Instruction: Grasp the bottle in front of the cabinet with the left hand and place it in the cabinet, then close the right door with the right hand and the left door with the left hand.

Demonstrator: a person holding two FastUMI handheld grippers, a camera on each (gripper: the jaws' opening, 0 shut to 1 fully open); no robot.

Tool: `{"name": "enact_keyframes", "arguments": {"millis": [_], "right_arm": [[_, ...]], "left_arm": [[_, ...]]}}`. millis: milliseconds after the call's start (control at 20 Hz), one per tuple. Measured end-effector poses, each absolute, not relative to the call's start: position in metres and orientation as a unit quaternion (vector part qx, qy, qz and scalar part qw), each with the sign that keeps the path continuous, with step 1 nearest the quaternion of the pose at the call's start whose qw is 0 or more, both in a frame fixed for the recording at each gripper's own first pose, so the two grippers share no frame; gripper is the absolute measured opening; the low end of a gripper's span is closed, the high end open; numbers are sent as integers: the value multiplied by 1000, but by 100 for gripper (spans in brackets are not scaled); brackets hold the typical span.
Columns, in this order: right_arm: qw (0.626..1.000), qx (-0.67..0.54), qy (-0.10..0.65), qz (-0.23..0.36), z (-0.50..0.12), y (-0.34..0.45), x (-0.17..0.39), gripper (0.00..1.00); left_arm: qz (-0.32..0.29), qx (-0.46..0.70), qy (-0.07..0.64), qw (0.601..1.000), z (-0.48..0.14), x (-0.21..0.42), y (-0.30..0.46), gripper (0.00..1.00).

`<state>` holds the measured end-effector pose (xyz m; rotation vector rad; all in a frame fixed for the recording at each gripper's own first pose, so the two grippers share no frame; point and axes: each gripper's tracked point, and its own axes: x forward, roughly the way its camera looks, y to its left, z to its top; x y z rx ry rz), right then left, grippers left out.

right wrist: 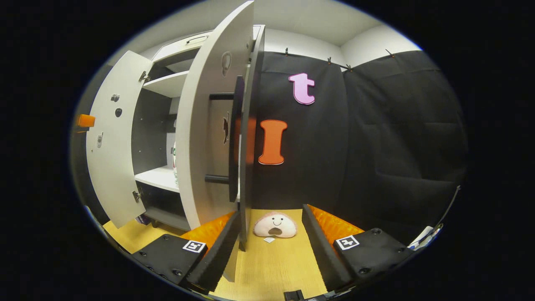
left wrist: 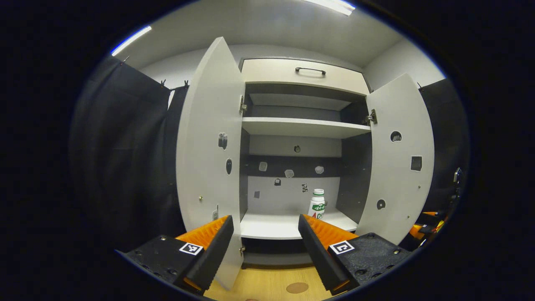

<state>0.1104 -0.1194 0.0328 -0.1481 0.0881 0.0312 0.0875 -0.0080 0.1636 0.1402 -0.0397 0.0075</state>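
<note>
The white cabinet (left wrist: 292, 125) stands with both doors swung wide. A small white bottle (left wrist: 317, 204) with a green label stands upright on the right part of the lower shelf (left wrist: 271, 225), inside the cabinet. My left gripper (left wrist: 265, 234) is open and holds nothing; it is in front of that shelf, short of the bottle. The left door (left wrist: 209, 146) hangs just above its left finger. In the right gripper view, the right door (right wrist: 213, 133) is nearly edge-on, with its black bar handle (right wrist: 236, 138). My right gripper (right wrist: 271, 234) is open, with the door's lower edge between its fingers, close to the left one.
A drawer with a dark handle (left wrist: 310, 70) tops the cabinet, and an upper shelf (left wrist: 301, 125) is bare. A small plush toy (right wrist: 275, 225) lies on the wooden surface (right wrist: 267, 267) beyond the right gripper. Black cloth walls close in on both sides.
</note>
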Motion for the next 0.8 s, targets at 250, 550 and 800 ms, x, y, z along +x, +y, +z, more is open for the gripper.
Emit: {"name": "enact_keyframes", "arguments": {"millis": [250, 550, 800], "right_arm": [[995, -91, 37, 10, 38, -111, 108, 96], [996, -78, 35, 1, 37, -101, 102, 94], [997, -73, 32, -10, 35, -74, 96, 94]], "left_arm": [[13, 68, -33, 997, 169, 69, 17, 95], [7, 61, -36, 997, 167, 61, 37, 95], [2, 59, -41, 997, 166, 57, 61, 94]]}}
